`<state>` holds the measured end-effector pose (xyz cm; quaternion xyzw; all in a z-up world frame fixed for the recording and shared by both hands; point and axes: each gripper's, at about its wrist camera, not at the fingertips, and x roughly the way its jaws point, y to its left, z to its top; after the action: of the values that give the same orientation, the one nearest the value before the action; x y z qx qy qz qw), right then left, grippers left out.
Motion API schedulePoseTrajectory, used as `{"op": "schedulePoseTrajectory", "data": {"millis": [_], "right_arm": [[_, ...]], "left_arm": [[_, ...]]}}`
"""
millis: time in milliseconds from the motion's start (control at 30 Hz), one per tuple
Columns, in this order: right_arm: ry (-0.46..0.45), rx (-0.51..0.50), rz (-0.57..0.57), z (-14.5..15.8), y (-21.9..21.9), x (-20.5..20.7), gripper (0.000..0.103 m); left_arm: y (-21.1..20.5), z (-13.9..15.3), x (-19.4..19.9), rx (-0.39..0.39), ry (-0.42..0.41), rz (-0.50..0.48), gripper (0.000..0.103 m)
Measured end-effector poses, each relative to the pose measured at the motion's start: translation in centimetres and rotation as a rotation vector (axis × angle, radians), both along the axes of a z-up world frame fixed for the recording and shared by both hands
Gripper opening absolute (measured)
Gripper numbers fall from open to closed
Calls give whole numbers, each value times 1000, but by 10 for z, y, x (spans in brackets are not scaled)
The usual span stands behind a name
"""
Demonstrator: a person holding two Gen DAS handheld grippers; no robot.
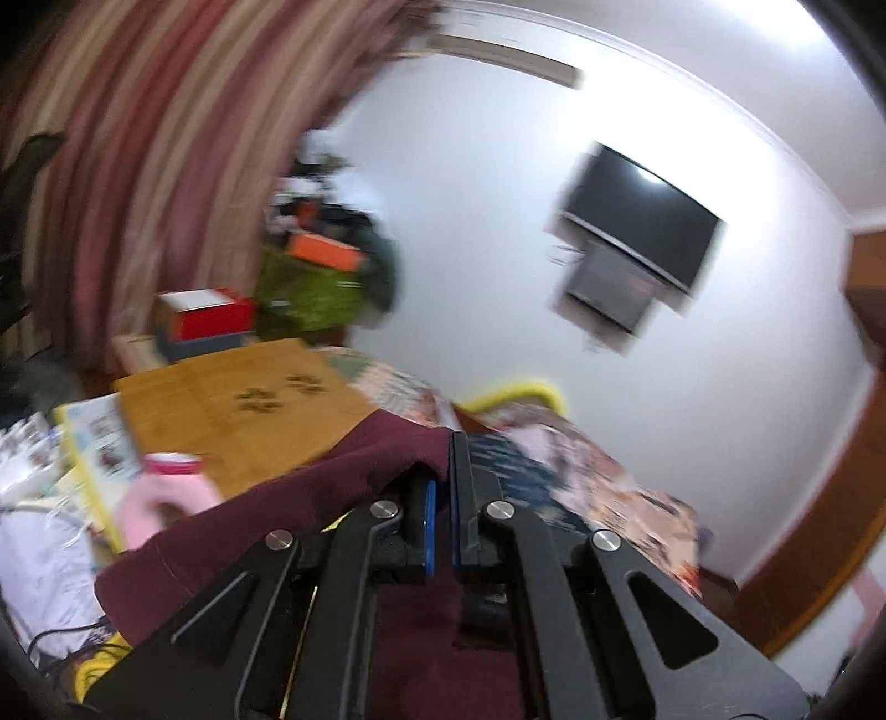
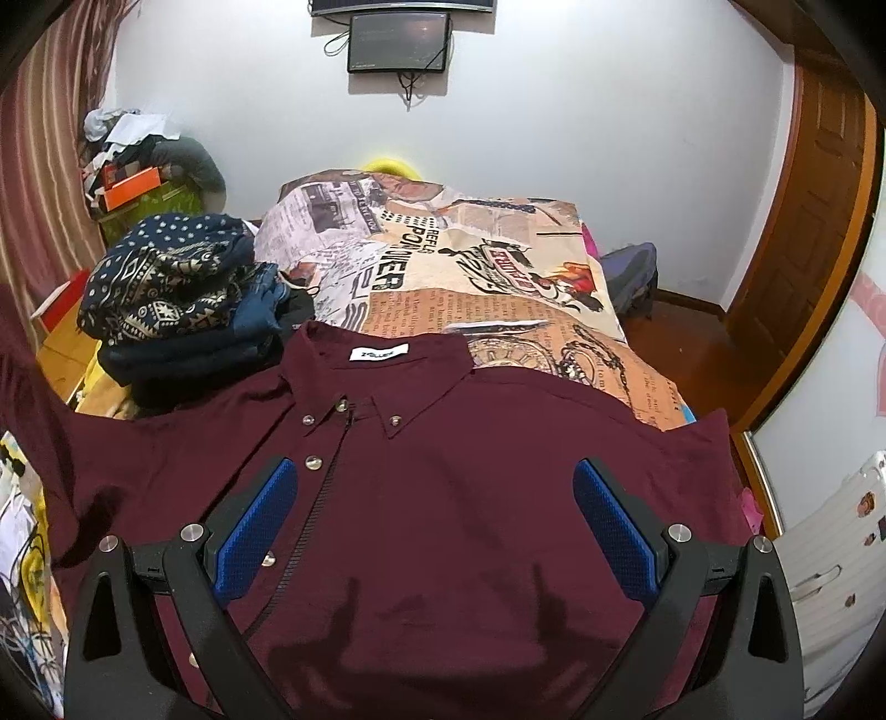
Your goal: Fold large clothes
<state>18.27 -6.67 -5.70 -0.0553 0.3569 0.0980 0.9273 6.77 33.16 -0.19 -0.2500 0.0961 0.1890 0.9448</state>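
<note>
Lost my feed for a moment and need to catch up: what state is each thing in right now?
Left gripper: shut on maroon cloth, lifted.
Right gripper: open, holding nothing, above the shirt.
Maroon shirt: spread flat on the bed, buttoned, collar away from camera.
Clothes pile: folded, stacked left of the shirt.
Door: shut.
Wall screens: off.

Left wrist view smeared: curtain [image 1: 127,138], wall screen [image 1: 637,221], corner clutter unreadable. Gripped shirt [image 1: 310,498] edge hid behind fingers. Shirt [image 2: 443,498] hem ran off frame bottom.

Bed's newspaper-print cover [image 2: 498,266], bearing maroon shirt [image 2: 443,498] and, beside it, patterned clothes pile [image 2: 166,288].
</note>
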Motion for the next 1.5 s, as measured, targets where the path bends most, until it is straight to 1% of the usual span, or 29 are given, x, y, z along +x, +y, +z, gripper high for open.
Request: {"op": "schedulePoseTrajectory", "data": {"millis": [100, 133, 200, 300, 367, 467, 567, 633, 700, 733, 800, 833, 867, 933, 967, 1033, 1067, 1133, 1200, 1233, 1300, 1367, 1433, 1500], "right_arm": [[-4, 15, -3, 0, -11, 2, 99], [-5, 20, -2, 0, -15, 2, 99], [-11, 31, -2, 0, -23, 4, 99], [-20, 52, 0, 1, -37, 4, 99], [-24, 65, 0, 2, -46, 4, 99], [-28, 72, -8, 2, -58, 4, 99], [-31, 65, -22, 1, -68, 3, 99], [-30, 60, -37, -1, -74, 2, 99], [-24, 63, -53, -2, -81, 1, 99], [-22, 63, -60, -3, -84, 1, 99], [-17, 64, -73, -4, -90, 1, 99], [-15, 63, -77, -5, -92, 1, 99], [-12, 62, -81, -5, -94, 1, 99], [-7, 56, -82, -6, -97, 1, 99], [-5, 51, -81, -6, -97, 2, 99], [-4, 41, -75, -6, -95, 2, 99], [-4, 39, -72, -7, -95, 2, 99], [-5, 36, -57, -5, -91, 2, 99], [-9, 32, -33, -4, -84, 2, 99], [-15, 26, -10, -2, -78, 2, 99], [-24, 10, 20, 1, -69, 1, 99], [-34, -12, 63, 4, -56, 0, 99], [-41, -28, 122, 6, -40, -2, 99], [-42, -36, 179, 7, -26, -4, 99]], "left_arm": [[-45, 14, 25, 29, 7, -133, 2], [-63, 18, 35, 29, 10, -191, 2], [-88, 21, 50, 27, 26, -266, 2], [-135, 18, 76, 40, 70, -370, 2], [-169, 9, 95, 40, 120, -441, 2], [-216, -15, 122, 31, 220, -549, 2], [-265, -51, 145, 6, 344, -655, 2], [-293, -77, 156, -29, 437, -729, 2], [-317, -107, 163, -66, 534, -802, 2], [-330, -121, 163, -73, 576, -830, 2], [-347, -139, 161, -72, 637, -876, 2], [-355, -147, 159, -59, 670, -895, 2], [-361, -153, 155, -31, 696, -903, 2], [-367, -159, 146, 24, 718, -902, 2], [-368, -159, 140, 51, 720, -900, 2], [-368, -153, 129, 81, 710, -903, 5], [-365, -152, 130, 89, 704, -904, 9], [-360, -140, 119, 108, 683, -902, 15], [-349, -129, 117, 114, 665, -898, 27], [-342, -121, 110, 114, 647, -890, 30], [-326, -110, 110, 120, 612, -852, 46], [-308, -97, 101, 140, 571, -788, 54], [-288, -88, 92, 156, 541, -725, 55], [-265, -84, 86, 161, 536, -660, 57]]}}
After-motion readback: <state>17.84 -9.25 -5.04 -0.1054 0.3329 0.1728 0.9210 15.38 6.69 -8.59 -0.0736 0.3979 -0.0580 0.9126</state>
